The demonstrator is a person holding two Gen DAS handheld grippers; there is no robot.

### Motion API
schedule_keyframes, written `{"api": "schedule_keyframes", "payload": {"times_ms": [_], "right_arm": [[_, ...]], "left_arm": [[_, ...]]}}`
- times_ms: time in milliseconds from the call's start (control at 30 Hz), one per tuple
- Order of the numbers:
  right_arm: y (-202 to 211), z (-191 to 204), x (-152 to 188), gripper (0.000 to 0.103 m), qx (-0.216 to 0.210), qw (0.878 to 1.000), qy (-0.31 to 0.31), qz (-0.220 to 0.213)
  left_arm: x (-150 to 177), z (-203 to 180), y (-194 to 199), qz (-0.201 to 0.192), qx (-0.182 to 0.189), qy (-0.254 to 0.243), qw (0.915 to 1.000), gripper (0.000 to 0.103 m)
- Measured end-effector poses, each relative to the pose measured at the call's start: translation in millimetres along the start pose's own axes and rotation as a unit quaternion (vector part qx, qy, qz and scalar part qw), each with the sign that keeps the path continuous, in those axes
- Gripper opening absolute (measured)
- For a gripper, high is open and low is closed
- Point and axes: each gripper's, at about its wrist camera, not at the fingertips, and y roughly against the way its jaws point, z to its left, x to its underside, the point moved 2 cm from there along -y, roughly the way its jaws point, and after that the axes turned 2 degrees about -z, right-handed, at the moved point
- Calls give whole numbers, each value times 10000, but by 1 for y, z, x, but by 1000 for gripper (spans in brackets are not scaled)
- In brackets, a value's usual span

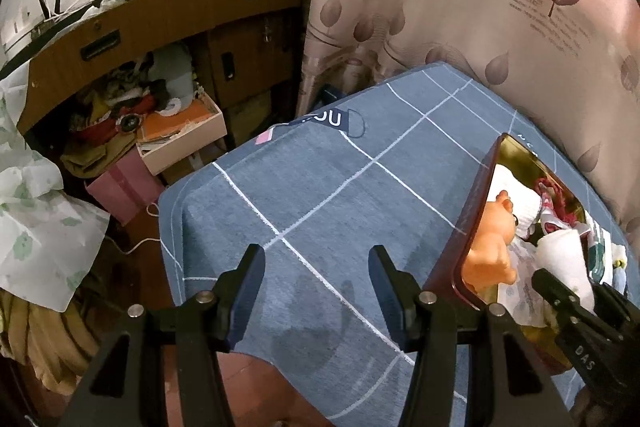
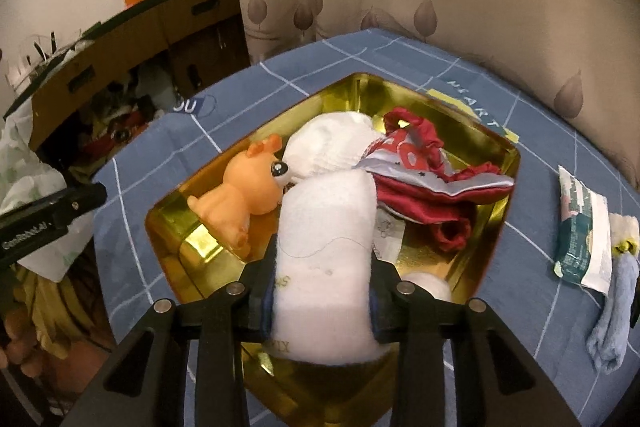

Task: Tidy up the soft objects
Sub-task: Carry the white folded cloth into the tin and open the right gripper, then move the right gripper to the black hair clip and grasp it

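White rolled sock (image 2: 326, 247) sits clamped in the right tongs (image 2: 320, 291) over the gold tin (image 2: 496, 147) on the table (image 1: 320, 187); left tongs (image 1: 316, 291) hang apart, empty; next, probably lower and release.

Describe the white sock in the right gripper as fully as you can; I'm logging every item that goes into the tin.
The white sock is a soft, fuzzy knit, rolled or folded into a thick tube, with faint greenish lettering near its lower end and a thin loose thread across it. The right gripper is shut on its sides, holding it lengthwise over the gold tin. Its far end reaches toward the orange toy and another white bundle; whether it touches them is unclear.
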Motion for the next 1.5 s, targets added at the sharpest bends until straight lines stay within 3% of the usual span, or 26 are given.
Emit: {"api": "schedule_keyframes", "payload": {"times_ms": [133,400,600,733,1033,1233,1500], "right_arm": [[-3,-1,1,40,13,10000,9,57],[15,2,-2,71,111,9997,118,-205],[49,-5,-2,73,39,9986,-39,-535],[71,-22,4,73,218,9970,-160,-732],[97,-126,41,73,1070,9866,-1031,-673],[119,-209,69,73,1835,9682,-1577,-635],[123,-282,102,73,2318,9473,-2168,-435]], "left_arm": [[1,-2,1,-19,-10,-52,10000,55],[3,-4,0,5,-8,-95,10000,55],[4,-11,3,-33,58,-223,9997,55],[5,-15,3,-64,64,-290,9995,55],[7,-20,3,-45,73,-383,9992,55],[9,-23,0,-32,22,-430,9991,55],[11,-29,-2,-95,-14,-567,9983,55]]}}
